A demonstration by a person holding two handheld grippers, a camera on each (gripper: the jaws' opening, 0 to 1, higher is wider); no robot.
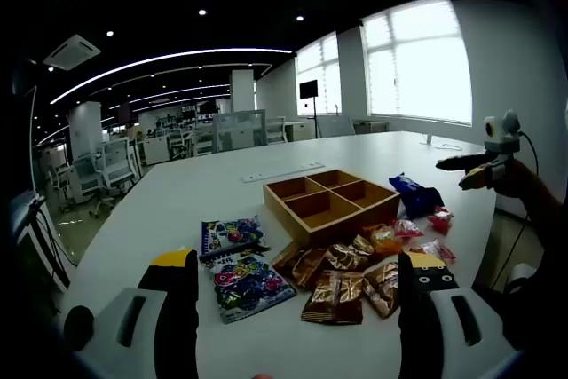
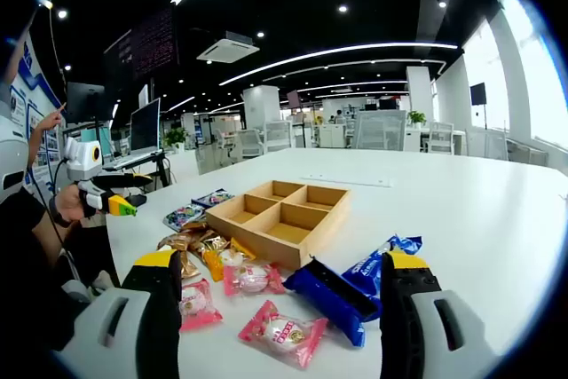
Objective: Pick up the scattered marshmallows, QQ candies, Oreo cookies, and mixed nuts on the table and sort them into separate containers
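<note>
Packets scattered beside the wooden four-compartment tray (image 2: 280, 215) look light, crinkly, slippery: pinch the pink wrapped marshmallow packet (image 2: 282, 333) mid-body; right gripper (image 2: 280, 308) and left gripper (image 1: 297, 295) both spread, empty.

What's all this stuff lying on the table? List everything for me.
wooden tray: one, light wood, four empty compartments, mid-table.
brown packets: several, brown and gold, heaped beside the tray.
colourful candy bags: two, blue-purple print, flat on the table at the far end of the heap from the blue packets.
pink packets: about three or four, pink, loose on the table near the blue packets.
blue packets: two, dark blue, near the tray's corner.
white table: one, white, under everything.
left gripper: fingers apart, holding nothing.
right gripper: fingers apart, holding nothing.
</note>
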